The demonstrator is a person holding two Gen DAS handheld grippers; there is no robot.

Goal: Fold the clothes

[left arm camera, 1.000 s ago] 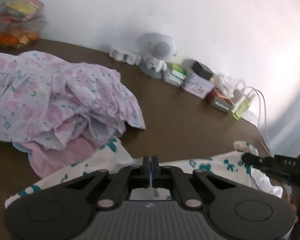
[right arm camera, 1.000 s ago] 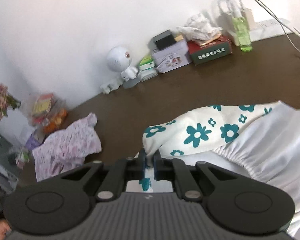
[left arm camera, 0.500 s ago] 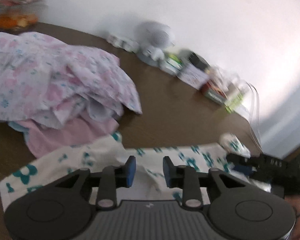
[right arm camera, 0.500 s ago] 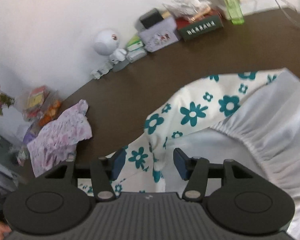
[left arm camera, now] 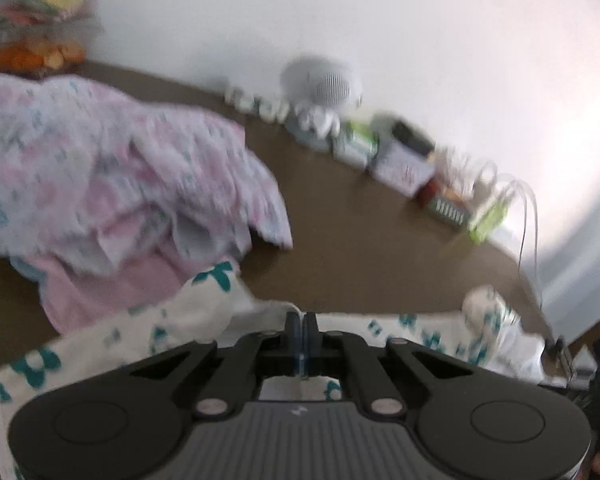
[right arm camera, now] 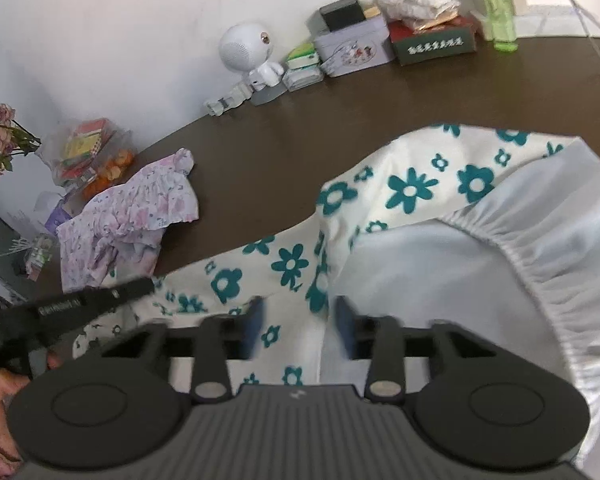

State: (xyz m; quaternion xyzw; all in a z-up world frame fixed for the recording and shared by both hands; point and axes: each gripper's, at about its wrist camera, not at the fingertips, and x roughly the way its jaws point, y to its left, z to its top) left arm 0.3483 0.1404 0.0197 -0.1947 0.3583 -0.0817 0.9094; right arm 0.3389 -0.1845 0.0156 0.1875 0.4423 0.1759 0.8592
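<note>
The teal-flowered garment (right arm camera: 412,192) lay partly doubled, white lining up, on the brown table (right arm camera: 340,120). The left gripper (left arm camera: 303,334) was closed, perhaps pinching cloth; the right gripper (right arm camera: 298,322) stood wide. A pink heap (left arm camera: 112,168) waited unfolded.

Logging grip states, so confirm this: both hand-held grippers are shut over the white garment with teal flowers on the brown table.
Not both. The right hand-held gripper is open above the flowered garment, as the right wrist view shows. The left hand-held gripper is shut.
</note>
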